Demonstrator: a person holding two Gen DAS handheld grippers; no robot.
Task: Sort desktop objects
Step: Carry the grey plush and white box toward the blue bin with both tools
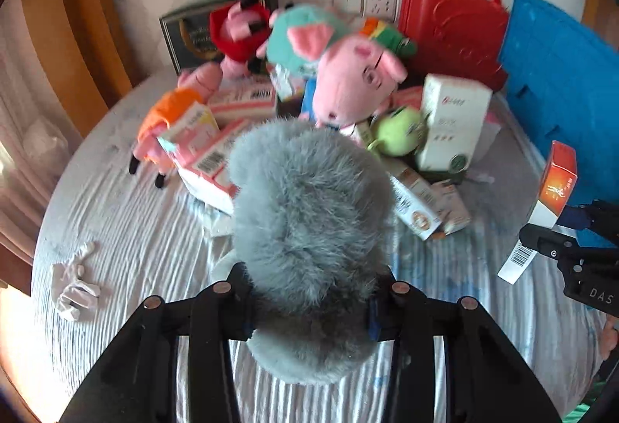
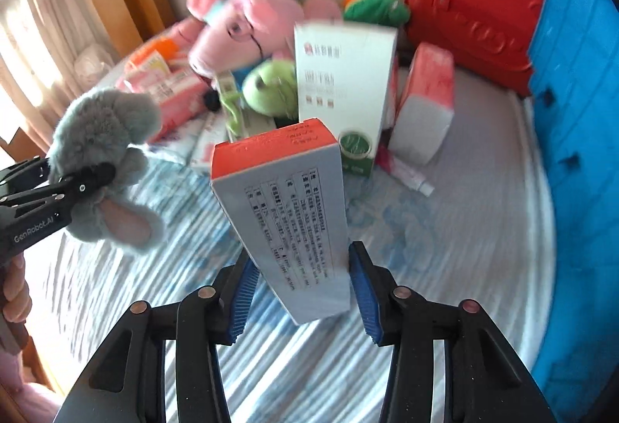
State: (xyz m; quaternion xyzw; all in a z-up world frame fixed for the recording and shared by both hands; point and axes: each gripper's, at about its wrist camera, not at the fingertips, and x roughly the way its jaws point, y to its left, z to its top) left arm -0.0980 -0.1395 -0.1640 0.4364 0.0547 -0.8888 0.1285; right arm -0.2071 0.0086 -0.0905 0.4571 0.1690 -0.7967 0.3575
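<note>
A fluffy grey plush toy (image 1: 305,202) fills the middle of the left wrist view, and my left gripper (image 1: 309,287) is shut on it, holding it above the striped sheet (image 1: 147,252). The right wrist view shows the same grey plush toy (image 2: 100,136) at the left edge, in the left gripper (image 2: 89,175), with a pink-lined ear hanging down. My right gripper (image 2: 301,268) is shut on a white box with an orange end (image 2: 278,198) that stands upright between the blue pads (image 2: 363,287). That box (image 1: 557,183) and the right gripper (image 1: 541,237) appear at the right edge of the left wrist view.
A heap of plush toys and cartons lies behind: a pink pig (image 1: 352,82), a green plush ball (image 1: 398,131), a tall white box (image 1: 452,121) and pink cartons (image 1: 209,156). A red plastic case (image 1: 452,24) and a blue crate (image 1: 561,82) stand at the right. A white rag (image 1: 73,287) lies at the left.
</note>
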